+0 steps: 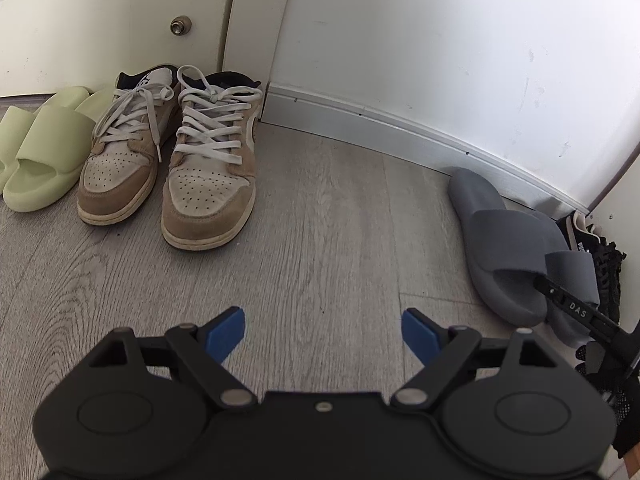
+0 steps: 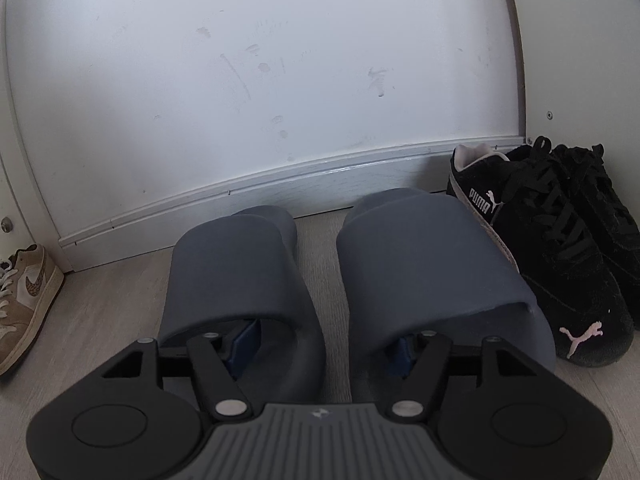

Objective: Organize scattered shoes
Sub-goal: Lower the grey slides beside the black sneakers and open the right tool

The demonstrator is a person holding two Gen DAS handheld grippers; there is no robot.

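Against the white wall's baseboard (image 2: pixel 280 184), two grey slides (image 2: pixel 240 272) lay side by side on the floor, long axes running straight away from the right tongs (image 2: pixel 324 344). These tongs stood spread wide, one blue fingertip tucked under each strap, pressing on neither. Black sneakers (image 2: pixel 560 248) touched the right slide. The left tongs (image 1: pixel 324 334) hung released and empty, well apart, facing tan sneakers (image 1: pixel 168 152). Both fingertips of the right tongs were partly hidden by the straps.
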